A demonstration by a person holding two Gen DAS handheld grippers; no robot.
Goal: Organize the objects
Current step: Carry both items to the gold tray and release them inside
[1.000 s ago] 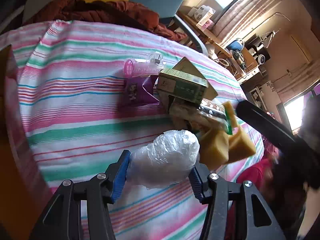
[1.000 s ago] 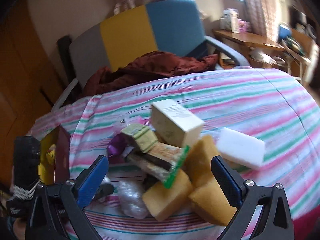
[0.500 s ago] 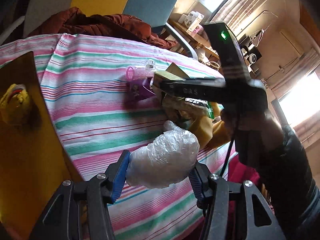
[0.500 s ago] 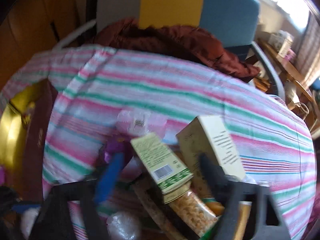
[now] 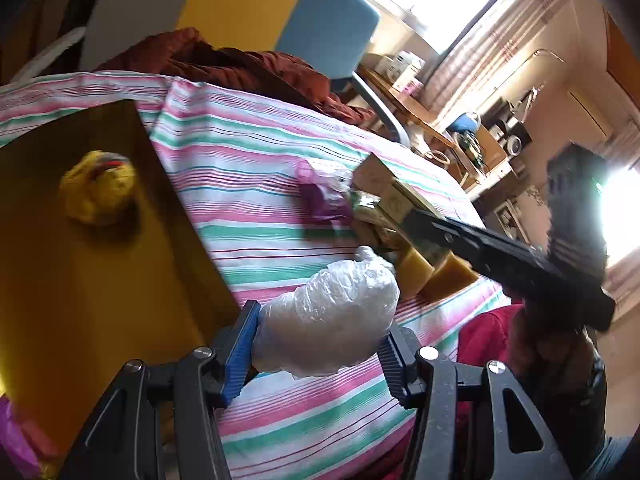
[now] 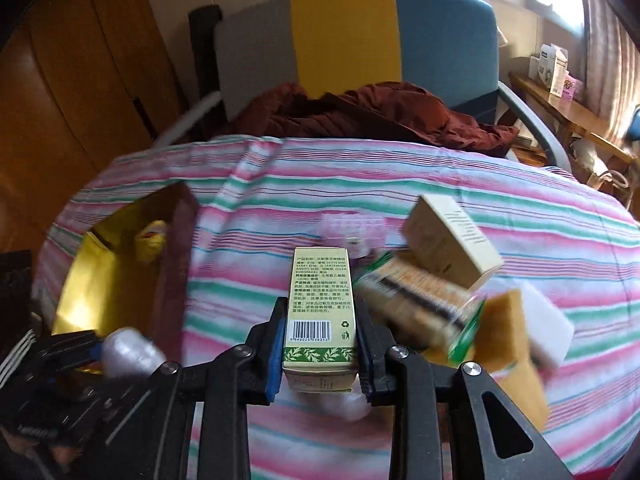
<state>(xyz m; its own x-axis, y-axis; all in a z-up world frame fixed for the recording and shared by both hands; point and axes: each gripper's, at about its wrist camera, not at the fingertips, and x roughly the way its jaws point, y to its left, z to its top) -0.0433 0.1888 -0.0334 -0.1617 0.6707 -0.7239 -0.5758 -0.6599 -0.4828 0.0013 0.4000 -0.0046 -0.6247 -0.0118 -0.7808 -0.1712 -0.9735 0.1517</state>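
My left gripper (image 5: 320,332) is shut on a crumpled clear plastic bundle (image 5: 332,312), held above the striped tablecloth (image 5: 248,160) beside an open gold-lined box (image 5: 80,272). A yellow wad (image 5: 98,186) lies in that box. My right gripper (image 6: 320,306) is shut on a narrow cream and green carton (image 6: 320,280) with a barcode, at the left side of the pile. The pile holds a cream box (image 6: 452,240), a snack packet (image 6: 420,304), yellow sponges (image 6: 516,340), a white sponge (image 6: 548,328) and a pink clear case (image 6: 352,228).
A chair (image 6: 352,40) with a grey, yellow and blue back stands behind the table, with a dark red garment (image 6: 360,116) draped on it. A wooden side desk (image 6: 560,108) with small boxes is at the right. A purple packet (image 5: 320,200) lies by the pile.
The right gripper swung in over the pile and shut on the cream and green carton. The left gripper carried the plastic bundle leftward, next to the gold-lined box.
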